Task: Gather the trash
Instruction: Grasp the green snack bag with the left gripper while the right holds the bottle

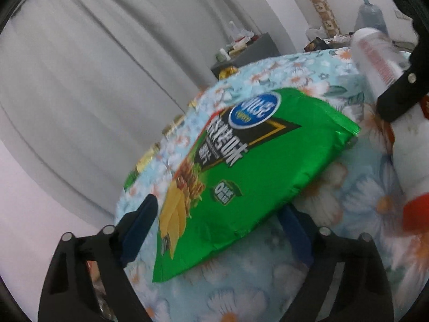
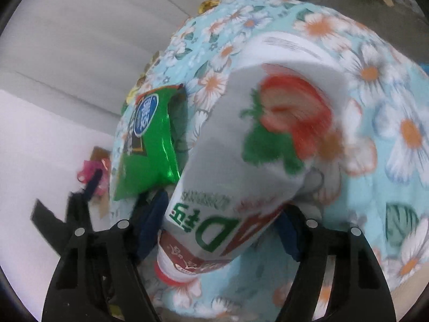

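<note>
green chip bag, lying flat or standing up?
Lying flat. The green chip bag rests printed face up on the floral tablecloth, between the open left hand-held gripper's fingers.

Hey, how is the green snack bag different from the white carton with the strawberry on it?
The green snack bag is shiny foil with a blue oval logo; the white carton is matte card printed with a red strawberry. The bag looks soft and puffy, the carton boxy with folded edges. The bag sits between the left gripper jaws, the carton between the right gripper jaws. Both rest on the floral cloth.
</note>
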Motion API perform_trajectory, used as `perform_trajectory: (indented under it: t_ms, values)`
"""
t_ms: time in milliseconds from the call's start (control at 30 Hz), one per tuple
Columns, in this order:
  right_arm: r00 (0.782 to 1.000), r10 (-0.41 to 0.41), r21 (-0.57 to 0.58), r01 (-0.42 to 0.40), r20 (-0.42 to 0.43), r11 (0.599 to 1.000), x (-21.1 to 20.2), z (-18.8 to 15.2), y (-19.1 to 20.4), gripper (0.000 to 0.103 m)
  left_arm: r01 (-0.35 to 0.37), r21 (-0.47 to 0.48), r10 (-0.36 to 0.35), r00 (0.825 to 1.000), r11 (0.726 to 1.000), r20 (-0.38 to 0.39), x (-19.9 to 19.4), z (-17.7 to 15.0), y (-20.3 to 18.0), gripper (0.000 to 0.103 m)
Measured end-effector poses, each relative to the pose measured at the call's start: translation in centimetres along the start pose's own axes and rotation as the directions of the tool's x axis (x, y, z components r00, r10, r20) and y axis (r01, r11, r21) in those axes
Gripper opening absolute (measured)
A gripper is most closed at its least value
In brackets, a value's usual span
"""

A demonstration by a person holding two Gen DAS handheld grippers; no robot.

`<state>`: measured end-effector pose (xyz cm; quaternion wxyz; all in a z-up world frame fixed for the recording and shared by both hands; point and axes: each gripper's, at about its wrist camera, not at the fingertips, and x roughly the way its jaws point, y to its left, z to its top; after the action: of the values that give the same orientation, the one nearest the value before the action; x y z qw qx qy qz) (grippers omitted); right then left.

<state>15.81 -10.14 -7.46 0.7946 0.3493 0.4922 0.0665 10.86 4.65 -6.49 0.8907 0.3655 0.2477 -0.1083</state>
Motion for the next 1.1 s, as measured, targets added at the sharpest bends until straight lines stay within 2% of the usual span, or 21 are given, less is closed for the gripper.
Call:
perform_trajectory:
  t_ms: [67, 200, 233, 333, 367, 467, 567, 633, 700, 800, 833, 867, 933, 967, 1000, 1033, 1067, 1100]
  values:
    - [1.0, 0.009, -0.01, -0.009, -0.01, 1.0, 0.0, 0.4, -0.3, 0.068, 0.017, 0.001, -0.017, 1.0, 1.0, 0.006, 0.2, 0.5, 0.1, 0.074]
    - [0.997, 0.057, -0.012, -0.057, -0.05, 0.998, -0.3, 1.6, -1.5, 0.064, 0.068, -0.005, -0.068, 0.998, 0.998, -0.009, 1.2, 1.2, 0.2, 0.048]
    - [0.996, 0.069, -0.002, -0.069, -0.052, 0.998, -0.4, 1.7, -1.9, 0.064, 0.081, -0.009, -0.081, 0.997, 0.997, -0.013, 1.2, 1.3, 0.2, 0.044]
    - [0.994, 0.101, 0.033, -0.099, -0.031, 0.994, -2.0, 2.0, -3.4, 0.064, 0.117, -0.028, -0.117, 0.993, 0.993, -0.015, 1.0, 1.8, 0.3, 0.023]
    - [0.994, 0.108, 0.038, -0.107, -0.024, 0.994, -2.2, 2.1, -3.6, 0.063, 0.118, -0.032, -0.119, 0.993, 0.992, -0.01, 0.8, 1.9, 0.4, 0.019]
    - [0.991, 0.137, 0.046, -0.137, 0.004, 0.989, -3.8, 2.1, -4.3, 0.063, 0.119, -0.063, -0.118, 0.993, 0.991, 0.017, 0.0, 2.5, 1.1, 0.012]
    - [0.988, 0.152, 0.031, -0.153, 0.03, 0.988, -5.6, 2.0, -4.7, 0.063, 0.143, -0.147, -0.136, 0.989, 0.979, 0.052, -2.0, 3.3, 3.2, 0.006]
    - [0.986, 0.158, 0.016, -0.159, 0.046, 0.987, -6.7, 1.9, -4.7, 0.063, 0.175, -0.203, -0.161, 0.983, 0.963, 0.087, -3.8, 3.9, 5.0, 0.004]
    - [0.985, 0.163, 0.001, -0.163, 0.06, 0.987, -6.9, 2.1, -4.7, 0.063, 0.249, -0.273, -0.224, 0.967, 0.929, 0.118, -5.7, 4.3, 6.9, 0.003]
    - [0.982, 0.172, -0.024, -0.171, 0.079, 0.985, -8.1, 1.8, -4.7, 0.063, 0.415, -0.414, -0.378, 0.909, 0.81, 0.172, -7.9, 4.7, 10.5, 0.002]
    - [0.981, 0.177, -0.036, -0.175, 0.083, 0.984, -8.5, 1.6, -4.6, 0.063, 0.472, -0.462, -0.434, 0.88, 0.751, 0.193, -8.4, 4.8, 11.7, 0.002]
    - [0.98, 0.182, -0.047, -0.178, 0.086, 0.983, -8.7, 1.6, -4.6, 0.063, 0.524, -0.498, -0.486, 0.847, 0.691, 0.217, -8.9, 4.7, 12.8, 0.002]
    - [0.978, 0.188, -0.074, -0.182, 0.087, 0.981, -9.2, 1.3, -4.5, 0.063, 0.62, -0.563, -0.584, 0.764, 0.546, 0.275, -9.4, 4.4, 14.5, 0.002]
    - [0.978, 0.189, -0.087, -0.182, 0.085, 0.979, -9.2, 1.3, -4.1, 0.063, 0.651, -0.585, -0.619, 0.727, 0.483, 0.298, -9.3, 4.2, 15.0, 0.002]
    - [0.978, 0.191, -0.1, -0.182, 0.081, 0.978, -9.3, 1.3, -4.0, 0.063, 0.699, -0.62, -0.676, 0.652, 0.357, 0.345, -9.0, 3.7, 15.7, 0.002]
    - [0.977, 0.198, -0.118, -0.188, 0.074, 0.975, -9.1, 1.4, -3.6, 0.063, 0.723, -0.637, -0.708, 0.595, 0.266, 0.38, -8.6, 3.4, 15.9, 0.002]
    - [0.976, 0.205, -0.129, -0.195, 0.067, 0.972, -9.1, 1.4, -3.5, 0.063, 0.74, -0.655, -0.74, 0.524, 0.152, 0.421, -7.9, 2.9, 16.0, 0.002]
    - [0.976, 0.21, -0.137, -0.201, 0.058, 0.97, -9.2, 1.3, -3.5, 0.063, 0.737, -0.674, -0.762, 0.464, 0.049, 0.452, -7.1, 2.3, 15.8, 0.002]
